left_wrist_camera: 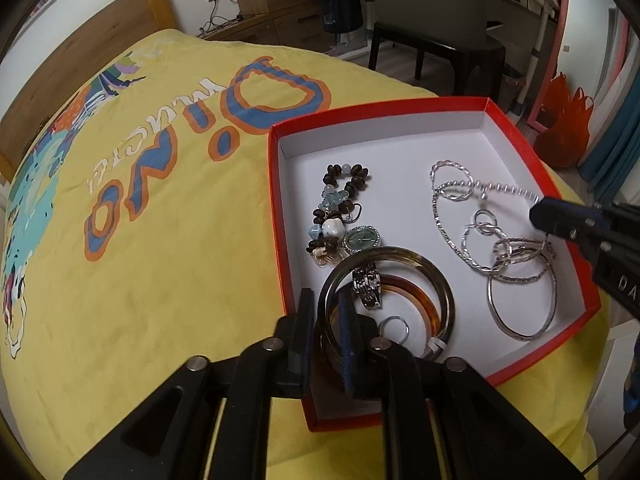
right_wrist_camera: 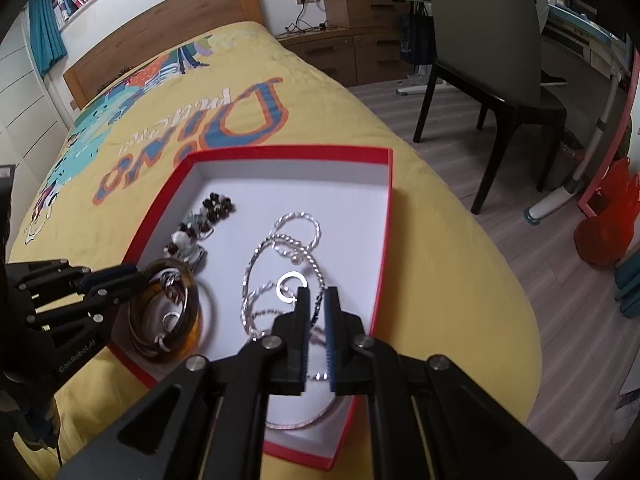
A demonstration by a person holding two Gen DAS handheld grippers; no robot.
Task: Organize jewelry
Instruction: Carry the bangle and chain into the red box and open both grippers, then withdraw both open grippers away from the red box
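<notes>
A red box (left_wrist_camera: 532, 152) sits on the yellow bedspread (left_wrist_camera: 160, 280), holding a beaded bracelet (left_wrist_camera: 340, 208) at its far left, stacked bangles (left_wrist_camera: 400, 276) nearer, and a tangle of silver chains and hoops (left_wrist_camera: 500, 248) on the right. The left gripper (left_wrist_camera: 325, 332) straddles the bangles' rim with its jaws slightly parted, pads not clearly pressing. The right gripper (right_wrist_camera: 318, 320) hangs over the silver hoops, narrowly open, gripping nothing.

Red box (left_wrist_camera: 532, 164) with white inside; yellow bedspread (left_wrist_camera: 160, 280) printed with blue-and-orange lettering; amber bangle (right_wrist_camera: 188, 332); silver chains (left_wrist_camera: 460, 200).
</notes>
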